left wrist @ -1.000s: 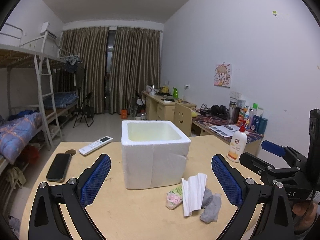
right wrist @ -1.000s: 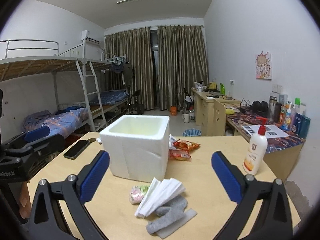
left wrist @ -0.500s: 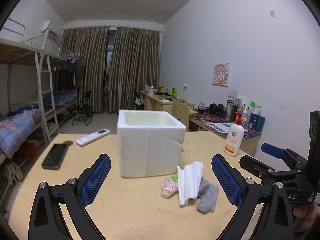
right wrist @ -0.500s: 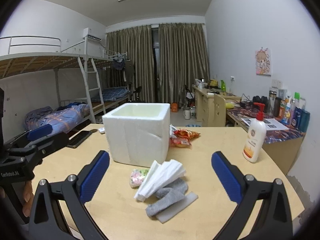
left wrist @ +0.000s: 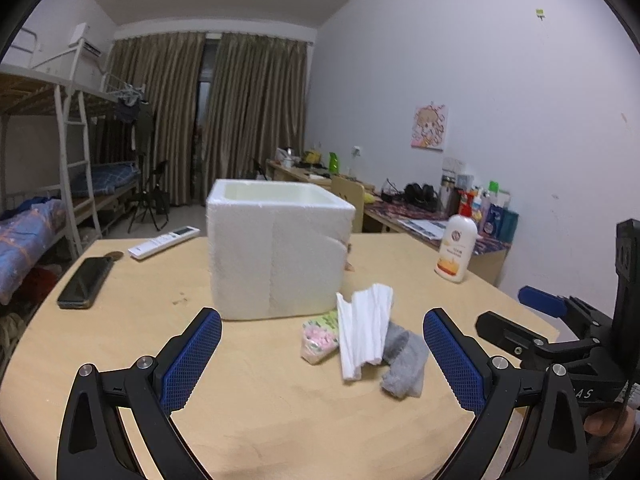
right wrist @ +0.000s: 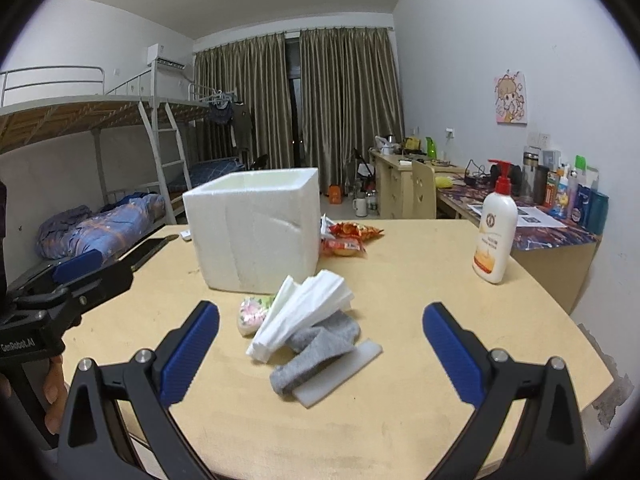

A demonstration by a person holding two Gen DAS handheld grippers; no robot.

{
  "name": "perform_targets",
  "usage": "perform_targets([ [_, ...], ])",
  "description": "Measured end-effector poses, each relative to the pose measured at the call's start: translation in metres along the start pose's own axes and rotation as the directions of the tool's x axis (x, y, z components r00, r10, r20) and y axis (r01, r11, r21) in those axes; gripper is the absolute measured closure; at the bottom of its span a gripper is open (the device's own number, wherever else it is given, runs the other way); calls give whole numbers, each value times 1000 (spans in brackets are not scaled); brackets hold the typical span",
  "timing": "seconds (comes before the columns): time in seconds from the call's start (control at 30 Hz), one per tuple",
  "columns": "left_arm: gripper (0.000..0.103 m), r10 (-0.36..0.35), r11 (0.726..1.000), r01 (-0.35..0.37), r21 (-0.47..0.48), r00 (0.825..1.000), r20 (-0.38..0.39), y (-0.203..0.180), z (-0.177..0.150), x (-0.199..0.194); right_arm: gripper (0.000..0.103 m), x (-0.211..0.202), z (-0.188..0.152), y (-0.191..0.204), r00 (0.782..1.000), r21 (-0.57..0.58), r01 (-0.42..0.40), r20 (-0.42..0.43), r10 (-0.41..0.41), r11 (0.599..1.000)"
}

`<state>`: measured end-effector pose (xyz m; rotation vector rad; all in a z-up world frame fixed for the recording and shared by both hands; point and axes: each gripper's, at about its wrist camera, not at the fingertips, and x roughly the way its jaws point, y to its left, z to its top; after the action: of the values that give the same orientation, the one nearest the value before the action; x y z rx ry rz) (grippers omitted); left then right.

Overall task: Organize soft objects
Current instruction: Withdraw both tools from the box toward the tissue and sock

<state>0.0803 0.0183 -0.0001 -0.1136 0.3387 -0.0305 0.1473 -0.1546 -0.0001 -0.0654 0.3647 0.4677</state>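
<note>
Your right gripper and left gripper both hold their jaws apart, empty. The soft pile, white folded cloth over grey sock, lies just in front of the foam box, centred ahead of the right jaws, its long axis diagonal; the right is nearer.

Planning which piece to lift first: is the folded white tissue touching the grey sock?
Touching. The right wrist view shows the folded white tissue lying across the grey sock's upper end, overlapping it with no table visible between them.
</note>
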Motion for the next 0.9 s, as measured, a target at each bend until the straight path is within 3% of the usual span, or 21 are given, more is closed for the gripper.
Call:
perform_targets([
  [0.17, 2, -25, 1000, 25, 18, 999, -28, -6, -3, 10, 0, 7, -2, -3, 998, 18, -45, -33, 45, 999],
  [0.43, 2, -35, 999, 36, 23, 998, -56, -4, -4, 24, 0, 16, -5, -11, 998, 35, 3, -63, 0, 999],
  [0.9, 2, -105, 991, 115, 67, 986, -132, -27, 0, 76, 0, 34, -11, -37, 993, 81, 3, -114, 6, 997],
])
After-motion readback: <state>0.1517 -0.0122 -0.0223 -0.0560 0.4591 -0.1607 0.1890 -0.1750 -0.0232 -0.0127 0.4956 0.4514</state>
